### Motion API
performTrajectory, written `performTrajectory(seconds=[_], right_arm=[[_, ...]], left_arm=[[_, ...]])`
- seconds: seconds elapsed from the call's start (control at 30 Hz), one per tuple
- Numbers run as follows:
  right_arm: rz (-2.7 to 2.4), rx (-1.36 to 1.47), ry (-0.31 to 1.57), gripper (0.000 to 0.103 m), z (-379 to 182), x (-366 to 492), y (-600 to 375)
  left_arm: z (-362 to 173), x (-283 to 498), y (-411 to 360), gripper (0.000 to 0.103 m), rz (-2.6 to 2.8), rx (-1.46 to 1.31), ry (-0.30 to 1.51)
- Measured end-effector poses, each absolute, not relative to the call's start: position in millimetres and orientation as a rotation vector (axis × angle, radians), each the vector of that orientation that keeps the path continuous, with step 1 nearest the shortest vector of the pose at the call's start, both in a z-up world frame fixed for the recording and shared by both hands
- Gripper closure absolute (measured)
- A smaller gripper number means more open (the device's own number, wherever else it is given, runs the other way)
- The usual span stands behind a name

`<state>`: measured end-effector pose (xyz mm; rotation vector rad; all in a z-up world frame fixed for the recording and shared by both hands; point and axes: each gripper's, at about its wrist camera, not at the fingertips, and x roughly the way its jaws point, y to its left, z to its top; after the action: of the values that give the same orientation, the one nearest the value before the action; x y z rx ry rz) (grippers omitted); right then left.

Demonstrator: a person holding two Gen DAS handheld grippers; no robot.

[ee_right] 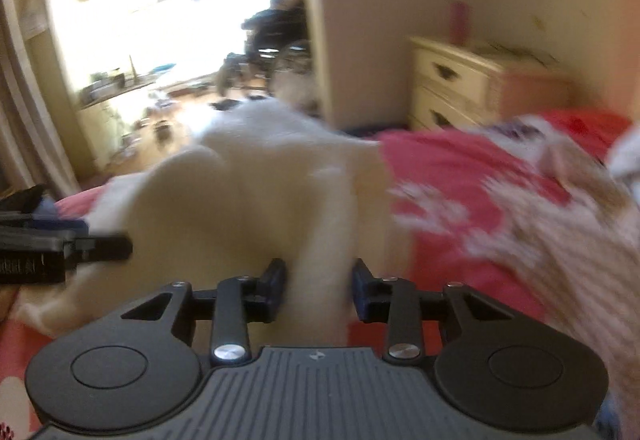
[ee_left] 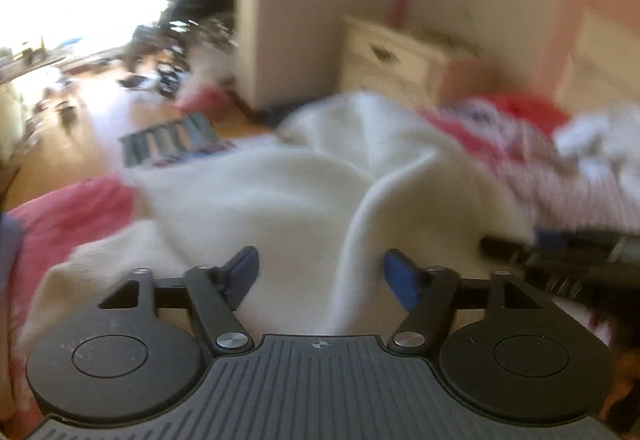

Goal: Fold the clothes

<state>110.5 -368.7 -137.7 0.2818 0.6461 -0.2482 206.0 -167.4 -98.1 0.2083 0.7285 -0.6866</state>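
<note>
Clothes (ee_left: 532, 144) lie heaped on the pink bed (ee_right: 452, 176) beside the white garment (ee_left: 280, 192); left gripper (ee_left: 320, 276) gapes wide around one fold; right gripper (ee_right: 318, 286) pinches another.

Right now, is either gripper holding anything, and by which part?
The right gripper has a raised fold of the white garment between its fingers; whether they pinch it cannot be told. The left gripper stands open around another fold, holding nothing.
</note>
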Motion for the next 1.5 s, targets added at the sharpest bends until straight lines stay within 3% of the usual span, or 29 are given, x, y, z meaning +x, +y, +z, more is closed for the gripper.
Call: performTrajectory(seconds=[0.07, 0.1, 0.17, 0.2, 0.23, 0.3, 0.5, 0.57, 0.9, 1.13, 1.3, 1.37, 1.43, 1.5], right_arm=[[-0.259, 0.364, 0.633, 0.066, -142.5, 98.4, -389.3], [-0.263, 0.392, 0.631, 0.066, -144.6, 92.0, -397.5], [-0.253, 0.417, 0.622, 0.066, -144.7, 82.9, -408.2], [-0.237, 0.435, 0.618, 0.066, -144.0, 81.1, -412.1], [-0.218, 0.457, 0.614, 0.066, -143.2, 80.3, -415.6], [-0.186, 0.485, 0.612, 0.066, -141.7, 81.5, -421.7], [0.074, 0.552, 0.666, 0.065, -137.9, 89.6, -412.4], [0.175, 0.556, 0.687, 0.070, -136.3, 85.1, -398.7], [0.614, 0.688, 0.757, 0.079, -106.6, -4.5, -337.6], [0.569, 0.600, 0.888, 0.079, -92.6, -46.2, -313.6], [0.254, 0.726, 0.828, 0.066, -94.1, -34.5, -371.1], [0.131, 0.775, 0.803, 0.041, -99.8, -26.0, -393.2], [0.037, 0.820, 0.803, 0.036, -111.6, -9.7, -409.6], [-0.029, 0.864, 0.825, 0.034, -136.5, 8.4, -418.1]], left_arm=[[-110.5, 201.6, -180.6, 0.037, -0.702, 0.249, 0.734], [-114.9, 199.3, -185.5, 0.046, -0.702, 0.263, 0.731], [-115.5, 193.5, -189.0, 0.066, -0.705, 0.260, 0.721], [-115.3, 190.5, -190.3, 0.086, -0.706, 0.257, 0.716], [-112.6, 186.2, -190.5, 0.096, -0.705, 0.260, 0.707], [-104.8, 176.3, -188.9, 0.098, -0.702, 0.272, 0.684], [-83.3, 140.4, -162.7, 0.099, -0.705, 0.300, 0.674], [-80.2, 130.9, -148.0, 0.099, -0.700, 0.295, 0.707], [-58.6, 41.8, -67.3, 0.099, -0.719, 0.318, 0.845], [-79.6, 6.0, -46.5, 0.099, -0.747, 0.394, 0.965], [-88.5, 20.1, -41.1, 0.088, -0.732, 0.361, 1.043], [-84.2, 29.1, -34.5, 0.077, -0.725, 0.305, 1.056], [-80.9, 33.7, -29.1, 0.067, -0.707, 0.285, 1.045], [-80.2, 37.8, -27.5, 0.064, -0.698, 0.285, 1.032]])
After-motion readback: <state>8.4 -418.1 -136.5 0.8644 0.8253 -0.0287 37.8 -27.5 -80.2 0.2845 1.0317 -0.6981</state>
